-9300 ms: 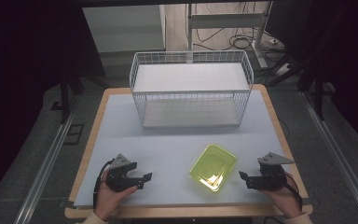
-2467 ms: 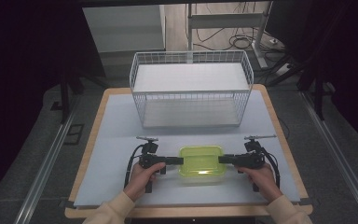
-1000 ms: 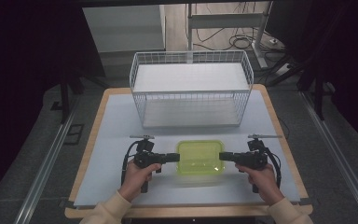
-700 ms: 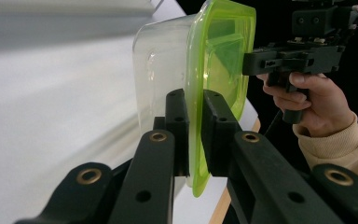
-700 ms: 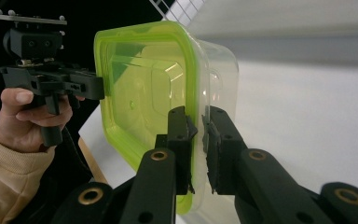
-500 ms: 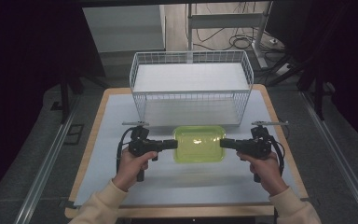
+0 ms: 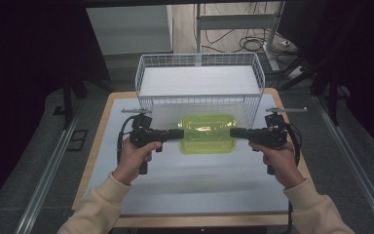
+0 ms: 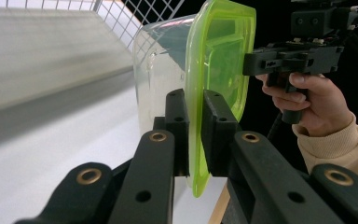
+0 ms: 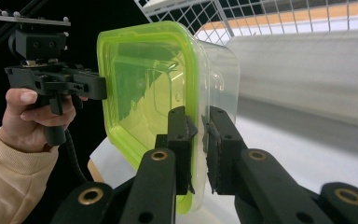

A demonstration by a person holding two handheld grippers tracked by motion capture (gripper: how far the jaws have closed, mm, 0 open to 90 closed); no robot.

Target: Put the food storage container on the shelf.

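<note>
A clear plastic box with a yellow-green lid (image 7: 207,133) hangs above the table, held level between both grippers. My left gripper (image 7: 179,133) is shut on the lid's rim at the box's left end, and my right gripper (image 7: 233,132) is shut on the rim at its right end. In the left gripper view the jaws pinch the green lid edge (image 8: 196,140), with the other hand's gripper (image 8: 291,58) on the far side. The right gripper view shows the same grip on the box (image 9: 168,84). A white wire basket (image 7: 199,84) stands just beyond the box.
The basket sits at the back of the white table top (image 7: 195,180), open at the top. A wooden border (image 7: 95,151) runs round the table. Dark floor, rails and cables lie beyond the edges.
Both grippers have carried the box up and away from the person, toward the basket's front wall. Much earlier the box lay alone on the table with the grippers apart.
</note>
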